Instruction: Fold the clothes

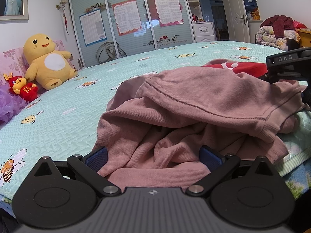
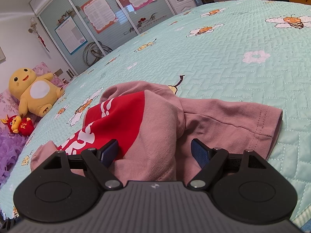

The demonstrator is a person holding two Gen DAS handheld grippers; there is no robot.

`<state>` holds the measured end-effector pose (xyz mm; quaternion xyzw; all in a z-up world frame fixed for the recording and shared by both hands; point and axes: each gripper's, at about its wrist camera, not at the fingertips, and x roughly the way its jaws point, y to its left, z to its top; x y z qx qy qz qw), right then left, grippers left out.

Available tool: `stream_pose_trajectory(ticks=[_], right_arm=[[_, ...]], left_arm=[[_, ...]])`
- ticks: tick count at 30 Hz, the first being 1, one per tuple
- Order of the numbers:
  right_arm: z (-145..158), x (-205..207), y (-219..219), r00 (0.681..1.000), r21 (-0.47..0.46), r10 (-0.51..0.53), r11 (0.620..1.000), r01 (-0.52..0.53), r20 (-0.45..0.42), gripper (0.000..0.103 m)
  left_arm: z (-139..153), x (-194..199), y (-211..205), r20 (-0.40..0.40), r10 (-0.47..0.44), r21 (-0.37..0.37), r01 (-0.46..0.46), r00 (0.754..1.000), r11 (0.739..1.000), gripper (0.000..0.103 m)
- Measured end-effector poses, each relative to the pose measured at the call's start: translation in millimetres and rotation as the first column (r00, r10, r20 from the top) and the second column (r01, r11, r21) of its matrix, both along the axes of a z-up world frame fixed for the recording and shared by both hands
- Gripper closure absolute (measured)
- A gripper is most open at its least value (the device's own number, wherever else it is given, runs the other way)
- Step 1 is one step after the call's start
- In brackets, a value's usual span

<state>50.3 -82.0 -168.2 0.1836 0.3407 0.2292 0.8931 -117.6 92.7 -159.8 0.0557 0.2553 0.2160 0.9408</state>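
Now crumpled pink shirt [image 1: 194, 104] bunches between both wide-open claws, left claw [image 1: 153, 158] and right claw [image 2: 154, 151], ungripped.

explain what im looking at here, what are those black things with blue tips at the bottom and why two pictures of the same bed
Those black things are hand-held grippers: a person carries one in each hand, and each has a small wide-angle camera looking out along its two blue-padded fingers. So one picture is from the left gripper, the other from the right gripper. Both are pointed at a crumpled pink garment lying on a bed with a mint-green bee-print quilt. A red piece with white print shows in its folds. Both pairs of jaws stand wide, with pink cloth bunched between the pads, but not clamped. A yellow plush toy sits by the headboard. The job is folding clothes.
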Motion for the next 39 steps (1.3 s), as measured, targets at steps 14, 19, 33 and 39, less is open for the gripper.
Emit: stream_pose_trajectory(ticks=[14,19,33,39], right_arm=[[-0.2,-1.7,1.4,1.0,-0.016,0.004,1.0,-0.003,0.014,0.021],[-0.3,-1.9,0.8,1.0,-0.018,0.003,1.0,-0.002,0.016,0.021],[-1.0,-5.1,4.4,0.999,-0.033,0.004,0.999,-0.003,0.032,0.021],[-1.7,-6.4,6.3,0.999,-0.046,0.007,0.999,-0.004,0.045,0.02]], left_arm=[[-0.1,-0.7,0.2,0.001,-0.002,0.002,0.002,1.0,1.0,0.0],[-0.1,-1.0,0.6,0.002,-0.002,0.002,0.002,1.0,1.0,0.0],[-0.3,-1.4,0.3,0.003,-0.002,0.006,0.002,1.0,1.0,0.0],[-0.3,-1.7,0.4,0.004,-0.003,0.007,0.003,1.0,1.0,0.0]])
